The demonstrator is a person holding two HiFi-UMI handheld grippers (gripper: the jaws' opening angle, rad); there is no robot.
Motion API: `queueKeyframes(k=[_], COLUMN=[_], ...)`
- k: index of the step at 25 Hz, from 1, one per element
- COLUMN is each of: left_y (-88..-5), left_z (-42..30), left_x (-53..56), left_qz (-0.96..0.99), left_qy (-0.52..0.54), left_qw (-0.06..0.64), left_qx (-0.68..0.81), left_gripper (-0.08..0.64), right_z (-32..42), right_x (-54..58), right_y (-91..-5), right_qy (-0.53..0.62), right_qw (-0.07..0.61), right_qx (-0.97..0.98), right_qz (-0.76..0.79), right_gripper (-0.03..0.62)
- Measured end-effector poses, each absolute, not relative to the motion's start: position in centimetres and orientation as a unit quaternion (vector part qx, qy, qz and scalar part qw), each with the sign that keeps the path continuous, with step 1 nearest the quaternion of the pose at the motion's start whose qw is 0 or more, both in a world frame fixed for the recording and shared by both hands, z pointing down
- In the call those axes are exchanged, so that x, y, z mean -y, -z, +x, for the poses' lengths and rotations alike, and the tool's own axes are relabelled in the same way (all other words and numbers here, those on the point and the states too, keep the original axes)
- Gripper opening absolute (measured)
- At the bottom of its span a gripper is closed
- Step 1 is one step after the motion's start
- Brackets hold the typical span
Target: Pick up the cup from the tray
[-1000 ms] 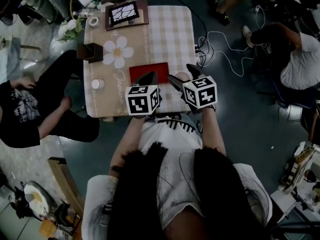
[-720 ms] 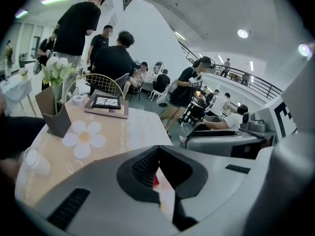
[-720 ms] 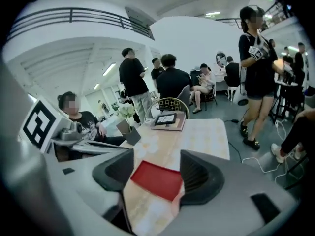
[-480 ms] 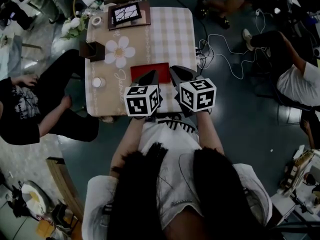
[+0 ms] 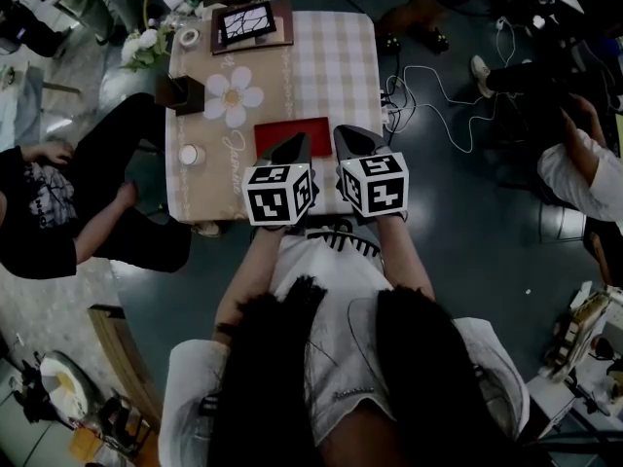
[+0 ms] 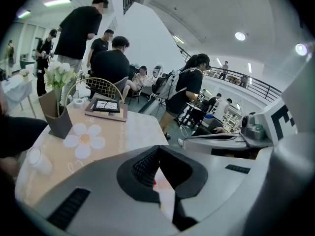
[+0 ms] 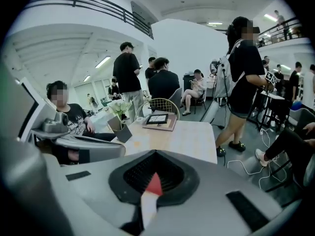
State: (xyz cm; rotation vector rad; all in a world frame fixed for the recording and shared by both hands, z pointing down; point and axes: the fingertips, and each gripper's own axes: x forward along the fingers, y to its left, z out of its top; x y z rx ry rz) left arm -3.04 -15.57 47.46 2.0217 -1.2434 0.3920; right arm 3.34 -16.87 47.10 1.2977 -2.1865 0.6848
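Left gripper point(image 5: 295, 146), right gripper point(image 5: 348, 136): fingers together, nothing held. I'd open the left fingers wide before reaching for the cup point(image 5: 191, 155).

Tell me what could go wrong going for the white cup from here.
The cup stands at the left edge of the table, away from both grippers; a nudge could send it off toward the seated person.
The left gripper and right gripper are shut and empty; unless they open first, they may only push the cup.
The brown flower box close behind it could get knocked.
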Motion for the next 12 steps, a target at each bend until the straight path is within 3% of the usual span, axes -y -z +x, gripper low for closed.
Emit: queueKeyframes(k=[12], left_y=[-46.6], left_z=[-3.0], left_x=[14.6], left_qz=[0.797], left_qy=[-0.149], left_qw=[0.34], left_qx=[0.476], left_gripper=[0.003], right_z=[3.2], right_x=[15.8], right_y=[-46.8], right_qy=[-0.241], right_qw=[0.252], right_qx=[0.801], right_qz=[0.488], right_gripper=[0.008])
